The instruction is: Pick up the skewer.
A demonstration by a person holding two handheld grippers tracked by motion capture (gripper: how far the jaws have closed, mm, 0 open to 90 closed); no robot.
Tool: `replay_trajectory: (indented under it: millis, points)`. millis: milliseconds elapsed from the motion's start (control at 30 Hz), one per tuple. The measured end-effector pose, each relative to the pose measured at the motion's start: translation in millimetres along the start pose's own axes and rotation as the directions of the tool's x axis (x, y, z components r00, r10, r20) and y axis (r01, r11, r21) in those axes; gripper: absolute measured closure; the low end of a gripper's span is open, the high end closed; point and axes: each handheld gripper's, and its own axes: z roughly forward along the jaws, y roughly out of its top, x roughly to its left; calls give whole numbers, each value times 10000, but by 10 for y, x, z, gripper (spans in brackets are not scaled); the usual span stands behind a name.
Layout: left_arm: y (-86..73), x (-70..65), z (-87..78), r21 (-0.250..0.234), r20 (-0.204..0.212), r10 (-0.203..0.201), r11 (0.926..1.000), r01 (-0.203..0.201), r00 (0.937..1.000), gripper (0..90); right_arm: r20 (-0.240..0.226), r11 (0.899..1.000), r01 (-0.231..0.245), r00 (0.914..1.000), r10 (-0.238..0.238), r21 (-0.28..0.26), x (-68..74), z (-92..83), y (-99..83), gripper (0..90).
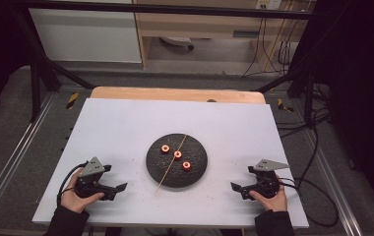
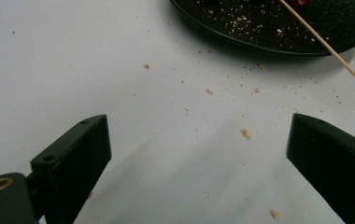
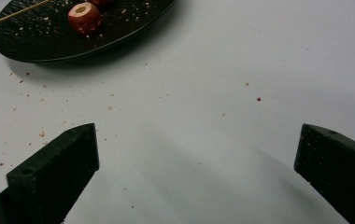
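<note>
Both the left gripper [image 1: 118, 188] and right gripper [image 1: 235, 188] gape empty beside a round, rough black plate [image 1: 155, 164] holding a thin wooden skewer [image 1: 171, 164] and three red cored fruits [image 1: 177, 154].

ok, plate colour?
Black, with a rough speckled surface; the plate shows best in the right gripper view.

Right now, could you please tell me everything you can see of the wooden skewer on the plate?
The skewer is a thin, straight, pale stick that looks like wood or bamboo. It lies slantwise across the round black plate, passing among three red cored fruit pieces, whether touching them I cannot tell. Its near end juts past the plate's rim over the crumb-strewn white table; its far end reaches the opposite rim. Nothing is threaded on it, and neither tool touches it.
</note>
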Motion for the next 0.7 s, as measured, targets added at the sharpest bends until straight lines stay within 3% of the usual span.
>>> replay_trajectory:
  millis: [700]
  points:
    - [110,-130,23,69,139,188,9998,-189,9997,58,5,10000,39,10000,-39,29,4,14,3,6]
